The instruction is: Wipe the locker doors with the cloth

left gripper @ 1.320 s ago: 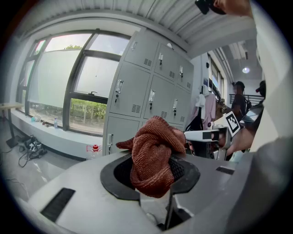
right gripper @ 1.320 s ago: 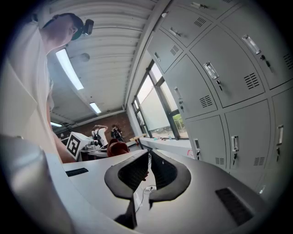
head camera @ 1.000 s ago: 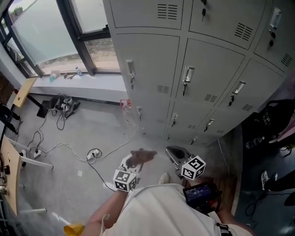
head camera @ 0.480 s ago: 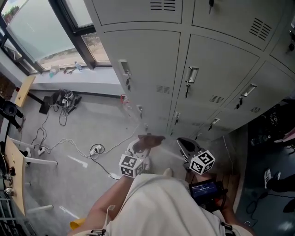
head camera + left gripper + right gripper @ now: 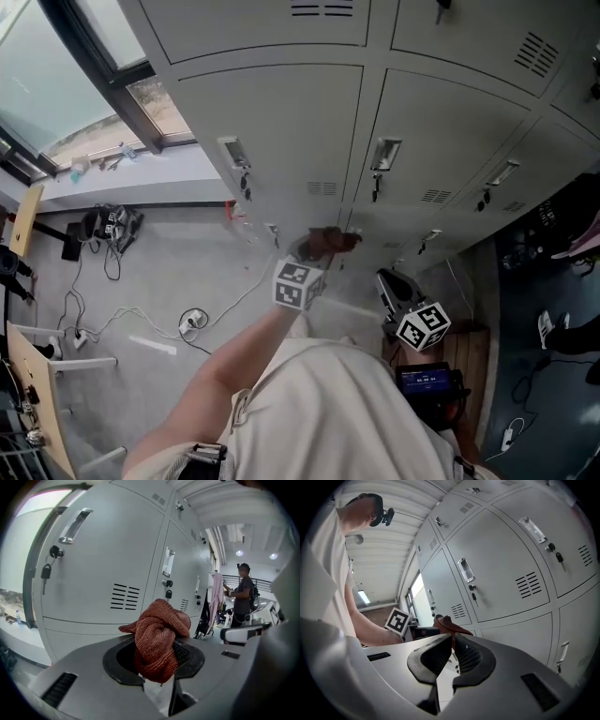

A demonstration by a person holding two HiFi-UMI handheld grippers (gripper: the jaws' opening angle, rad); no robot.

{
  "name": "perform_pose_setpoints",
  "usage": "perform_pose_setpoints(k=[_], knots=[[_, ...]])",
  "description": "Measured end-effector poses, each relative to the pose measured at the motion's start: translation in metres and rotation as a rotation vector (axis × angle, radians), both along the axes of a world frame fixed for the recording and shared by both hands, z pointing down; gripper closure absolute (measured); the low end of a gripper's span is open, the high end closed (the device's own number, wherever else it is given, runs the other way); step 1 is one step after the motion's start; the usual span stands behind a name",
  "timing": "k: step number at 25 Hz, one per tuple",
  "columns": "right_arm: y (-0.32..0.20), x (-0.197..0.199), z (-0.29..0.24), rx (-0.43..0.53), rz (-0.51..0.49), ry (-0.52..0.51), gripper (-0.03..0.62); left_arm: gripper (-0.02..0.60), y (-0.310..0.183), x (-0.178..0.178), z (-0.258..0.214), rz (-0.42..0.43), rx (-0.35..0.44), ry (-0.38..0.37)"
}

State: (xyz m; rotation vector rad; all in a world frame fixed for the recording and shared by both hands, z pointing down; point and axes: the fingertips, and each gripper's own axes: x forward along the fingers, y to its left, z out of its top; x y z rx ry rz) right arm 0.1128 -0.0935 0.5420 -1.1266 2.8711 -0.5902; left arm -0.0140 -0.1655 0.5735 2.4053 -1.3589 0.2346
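While the left gripper (image 5: 157,654) pinches the one cloth (image 5: 159,630) near the locker doors (image 5: 281,131), the right gripper (image 5: 452,657) has its jaws together.

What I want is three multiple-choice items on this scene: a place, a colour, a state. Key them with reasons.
1. Where is the cloth? A on the floor; B in the left tool; C on a locker handle.
2. Its colour? A blue; B white; C rust red.
3. The right tool is? A shut, empty; B shut on the cloth; C wide open.
1B: the jaws clamp it. 2C: the knit is rust red. 3A: its jaws meet with nothing between.
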Motion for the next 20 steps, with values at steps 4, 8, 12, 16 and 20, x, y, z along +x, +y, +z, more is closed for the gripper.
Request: perform_pose_setpoints(k=[4,8,12,16,20], knots=[[-0.004,0.008,-0.002,0.002,0.083,0.009,0.565,0.471,-0.051,-0.006,0.0,-0.071,-0.036,0.035],[-0.001,0.026,0.002,-0.016,0.18,0.014,0.565,0.471,-0.082,0.007,0.004,-0.054,-0.098,0.09],[0.001,0.039,0.005,-0.031,0.241,0.019,0.565,0.471,-0.093,0.025,0.013,-0.018,-0.16,0.102],[-0.002,0.032,0.003,-0.026,0.248,0.028,0.565,0.471,-0.091,0.009,0.015,-0.053,-0.161,0.086],[-0.009,0.008,0.005,-0.028,0.209,0.036,0.565,0.471,-0.086,-0.053,0.011,-0.144,-0.141,0.099]])
